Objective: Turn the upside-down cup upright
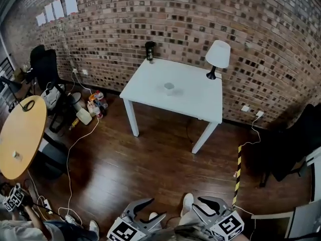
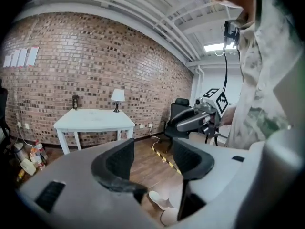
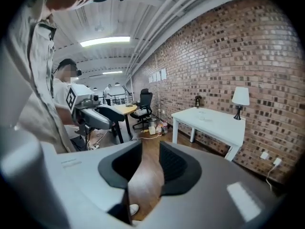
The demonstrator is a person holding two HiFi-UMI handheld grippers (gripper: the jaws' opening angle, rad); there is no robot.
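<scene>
A small pale cup [image 1: 169, 88] stands near the middle of the white table [image 1: 195, 102], far ahead of me; it is too small to tell which way up it is. Both grippers hang low over the wooden floor, well short of the table. My left gripper [image 1: 158, 208] [image 2: 153, 161] is open, with only floor showing between its jaws. My right gripper [image 1: 196, 203] [image 3: 150, 163] holds a narrower gap, also with nothing in it. Each gripper view shows the other gripper, the right gripper [image 2: 195, 120] and the left gripper [image 3: 97, 116], off to one side.
A white lamp [image 1: 218, 56] and a dark object [image 1: 149, 50] stand at the table's back edge by the brick wall. A round wooden table [image 1: 22, 134], black chairs, bottles [image 1: 93, 107] and cables lie left. Yellow-black tape [image 1: 238, 169] marks the floor at right.
</scene>
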